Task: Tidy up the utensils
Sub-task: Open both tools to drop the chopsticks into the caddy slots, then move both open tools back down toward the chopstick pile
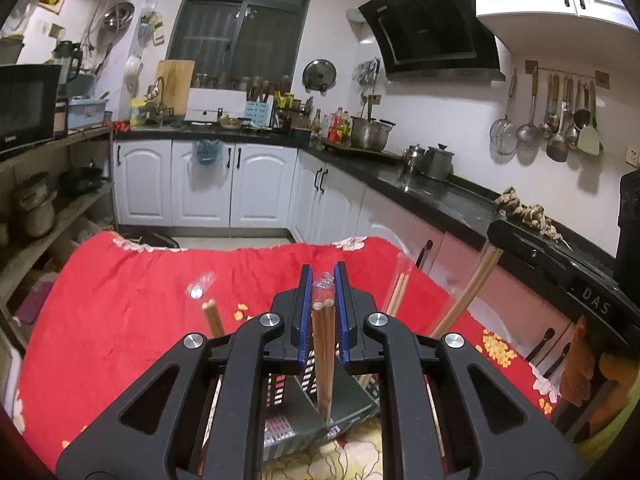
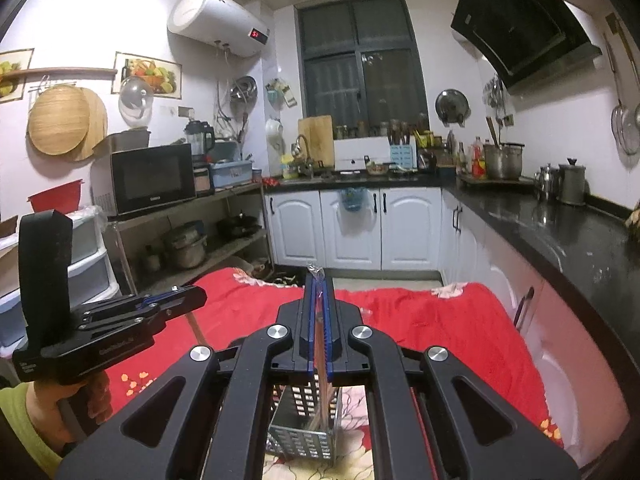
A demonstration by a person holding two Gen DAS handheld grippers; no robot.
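While both tools (image 1: 323, 276) (image 2: 318, 284) clamp chopsticks (image 1: 323, 344) over holder (image 2: 304, 440), red cloth (image 1: 140, 292) beneath.

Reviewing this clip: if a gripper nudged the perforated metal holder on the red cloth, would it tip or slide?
The perforated metal holder looks tall and narrow, so a high nudge could tip it. Its thin perforated walls suggest it's light. The wrinkled red cloth beneath it probably bunches rather than letting it slide.

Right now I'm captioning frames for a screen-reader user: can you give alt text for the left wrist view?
The left claw grips a pair of brown chopsticks in clear wrap, standing in a perforated metal utensil holder on a red floral cloth. More chopsticks stand beside it; a kitchen lies beyond.
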